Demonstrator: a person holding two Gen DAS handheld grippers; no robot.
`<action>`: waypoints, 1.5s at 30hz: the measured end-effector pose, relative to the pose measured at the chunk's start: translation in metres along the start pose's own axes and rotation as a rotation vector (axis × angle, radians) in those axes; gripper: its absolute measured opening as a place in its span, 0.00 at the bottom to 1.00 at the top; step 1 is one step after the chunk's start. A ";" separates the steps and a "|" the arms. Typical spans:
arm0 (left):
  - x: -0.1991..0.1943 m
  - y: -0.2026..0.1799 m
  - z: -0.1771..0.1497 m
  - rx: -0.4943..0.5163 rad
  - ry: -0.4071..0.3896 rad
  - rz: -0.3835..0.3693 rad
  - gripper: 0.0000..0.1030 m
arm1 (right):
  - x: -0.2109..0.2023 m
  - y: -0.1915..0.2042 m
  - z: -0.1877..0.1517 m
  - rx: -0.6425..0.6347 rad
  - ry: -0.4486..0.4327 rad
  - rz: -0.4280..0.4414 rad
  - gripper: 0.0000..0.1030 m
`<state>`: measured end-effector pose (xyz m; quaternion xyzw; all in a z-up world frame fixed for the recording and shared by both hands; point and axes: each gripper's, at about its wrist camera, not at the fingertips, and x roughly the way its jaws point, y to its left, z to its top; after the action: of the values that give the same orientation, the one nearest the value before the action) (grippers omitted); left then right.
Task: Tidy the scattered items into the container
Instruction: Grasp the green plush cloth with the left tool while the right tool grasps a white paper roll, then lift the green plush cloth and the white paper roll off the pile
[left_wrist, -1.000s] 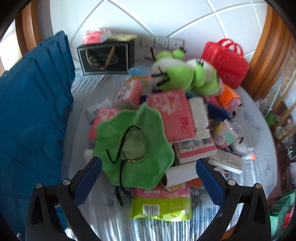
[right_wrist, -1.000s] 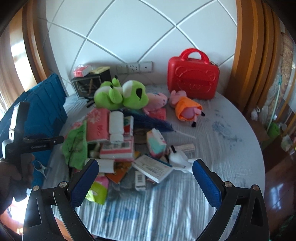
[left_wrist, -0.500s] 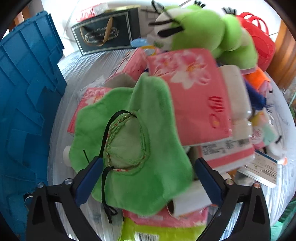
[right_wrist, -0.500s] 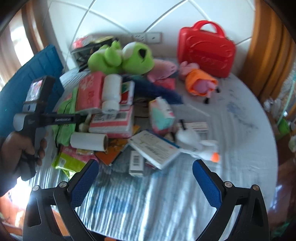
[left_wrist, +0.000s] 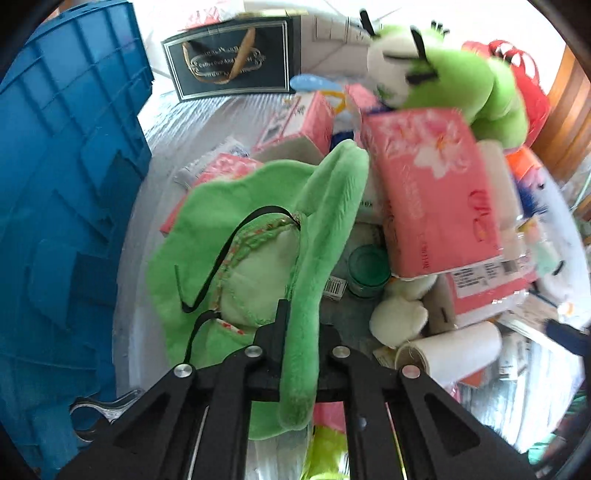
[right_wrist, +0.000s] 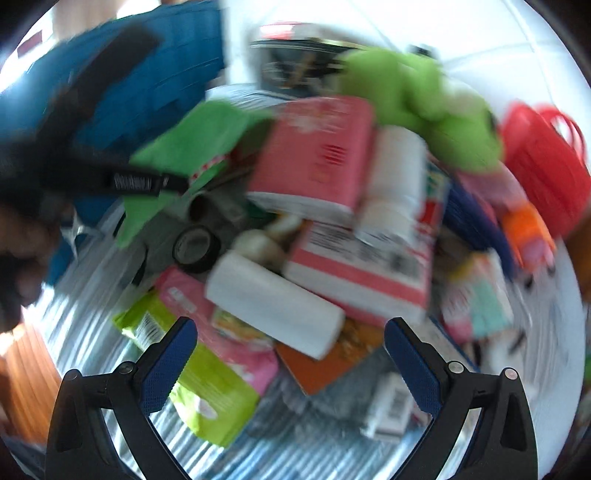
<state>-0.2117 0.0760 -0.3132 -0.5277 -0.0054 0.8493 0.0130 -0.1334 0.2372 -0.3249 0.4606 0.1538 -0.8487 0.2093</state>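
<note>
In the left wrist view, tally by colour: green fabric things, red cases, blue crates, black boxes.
green fabric things: 2, the hat and the frog plush
red case: 1
blue crate: 1
black box: 1
total: 5

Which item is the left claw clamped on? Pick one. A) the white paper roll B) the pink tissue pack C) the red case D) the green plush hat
D: in the left wrist view the left claw has its jaws shut on a fold of the green plush hat's brim.
</note>
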 end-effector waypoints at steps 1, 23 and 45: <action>-0.005 0.003 0.000 -0.006 -0.009 -0.003 0.07 | 0.005 0.005 0.003 -0.034 0.000 0.002 1.00; -0.033 0.037 0.002 -0.051 -0.049 -0.013 0.07 | 0.062 0.018 0.013 -0.250 0.174 0.153 0.52; -0.076 0.038 0.026 -0.096 -0.138 -0.017 0.07 | 0.000 0.002 0.026 -0.138 0.042 0.156 0.48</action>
<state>-0.2020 0.0355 -0.2345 -0.4677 -0.0514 0.8824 -0.0055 -0.1510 0.2239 -0.3113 0.4736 0.1799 -0.8073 0.3025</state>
